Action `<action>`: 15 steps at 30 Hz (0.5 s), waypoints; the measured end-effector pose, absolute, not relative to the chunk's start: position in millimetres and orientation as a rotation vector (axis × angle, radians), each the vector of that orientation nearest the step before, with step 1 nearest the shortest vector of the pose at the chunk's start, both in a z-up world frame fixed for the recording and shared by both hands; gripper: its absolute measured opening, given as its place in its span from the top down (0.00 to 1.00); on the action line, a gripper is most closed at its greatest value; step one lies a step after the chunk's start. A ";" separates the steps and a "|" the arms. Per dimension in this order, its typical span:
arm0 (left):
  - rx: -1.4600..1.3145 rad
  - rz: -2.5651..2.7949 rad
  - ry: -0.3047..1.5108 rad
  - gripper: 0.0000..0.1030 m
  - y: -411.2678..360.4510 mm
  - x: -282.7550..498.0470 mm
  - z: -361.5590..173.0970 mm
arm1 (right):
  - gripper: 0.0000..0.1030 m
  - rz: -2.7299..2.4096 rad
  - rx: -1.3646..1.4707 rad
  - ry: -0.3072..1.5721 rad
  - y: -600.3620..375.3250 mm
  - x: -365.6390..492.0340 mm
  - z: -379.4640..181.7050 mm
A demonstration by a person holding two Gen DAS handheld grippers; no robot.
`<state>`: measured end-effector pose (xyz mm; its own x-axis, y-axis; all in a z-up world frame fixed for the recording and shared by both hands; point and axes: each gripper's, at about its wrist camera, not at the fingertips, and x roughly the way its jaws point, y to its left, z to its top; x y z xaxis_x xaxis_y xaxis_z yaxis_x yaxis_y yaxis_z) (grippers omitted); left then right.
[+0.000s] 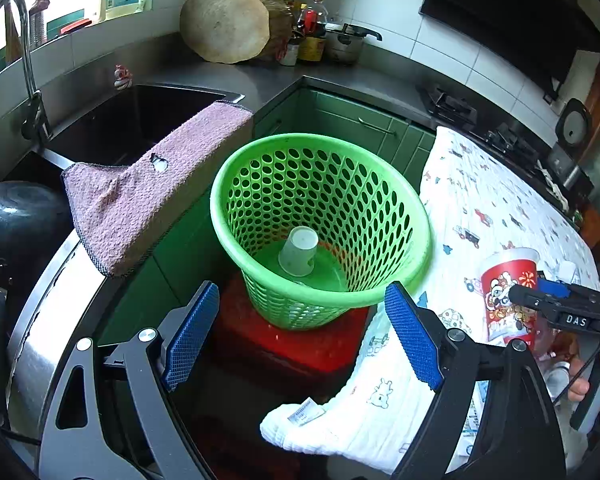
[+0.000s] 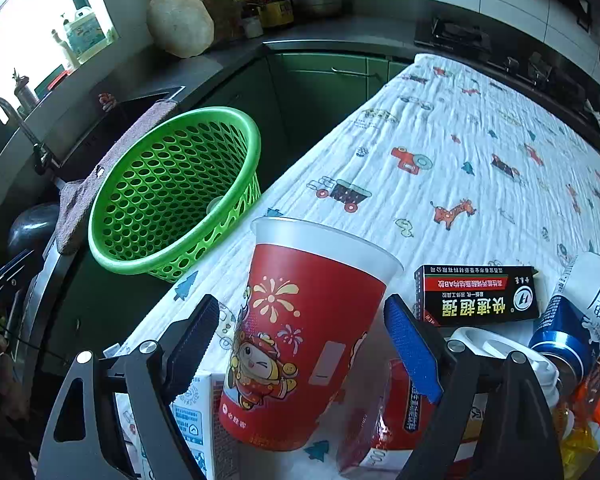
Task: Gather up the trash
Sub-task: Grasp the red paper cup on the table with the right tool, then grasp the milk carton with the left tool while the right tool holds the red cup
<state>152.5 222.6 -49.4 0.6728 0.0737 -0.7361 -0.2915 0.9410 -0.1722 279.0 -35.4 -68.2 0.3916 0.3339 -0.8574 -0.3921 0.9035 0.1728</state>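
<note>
A green perforated basket [image 1: 320, 216] stands on a red stool beside the table, with a white paper cup [image 1: 299, 251] lying in its bottom. My left gripper [image 1: 300, 334] hangs open and empty above the basket's near rim. A red printed cup [image 2: 300, 340] stands upright on the cloth-covered table [image 2: 460, 160], between the open jaws of my right gripper [image 2: 300, 338]; the fingers do not press it. The cup [image 1: 508, 292] and right gripper [image 1: 540, 300] also show in the left wrist view. The basket [image 2: 172, 196] is left of the table.
Other trash lies on the table by the red cup: a black box [image 2: 480, 296], a blue-white can [image 2: 576, 312], a milk carton [image 2: 196, 416], a red packet [image 2: 384, 420], orange wrappers [image 2: 592, 392]. A pink towel [image 1: 148, 192] hangs over the sink edge. A stove [image 1: 452, 104] is behind.
</note>
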 end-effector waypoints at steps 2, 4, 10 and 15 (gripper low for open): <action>-0.288 0.209 0.811 0.18 224.4 153.3 -50.9 | 0.21 0.451 -0.053 1.105 -32.9 284.6 -72.0; -0.288 0.210 0.815 0.18 226.0 154.9 -52.7 | 0.21 0.455 -0.036 1.134 -30.9 288.8 -76.2; -0.294 0.203 0.822 0.18 227.2 157.6 -56.4 | 0.28 0.434 0.006 1.228 -27.4 301.4 -96.0; -0.290 0.190 0.827 0.18 223.0 158.2 -55.8 | 0.31 0.450 0.042 1.228 -28.2 299.7 -99.1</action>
<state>158.2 223.0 -55.8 0.6634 0.0537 -0.7463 -0.2779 0.9438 -0.1791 299.7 -28.2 -99.1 0.2602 0.3548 -0.8980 -0.3098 0.9115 0.2704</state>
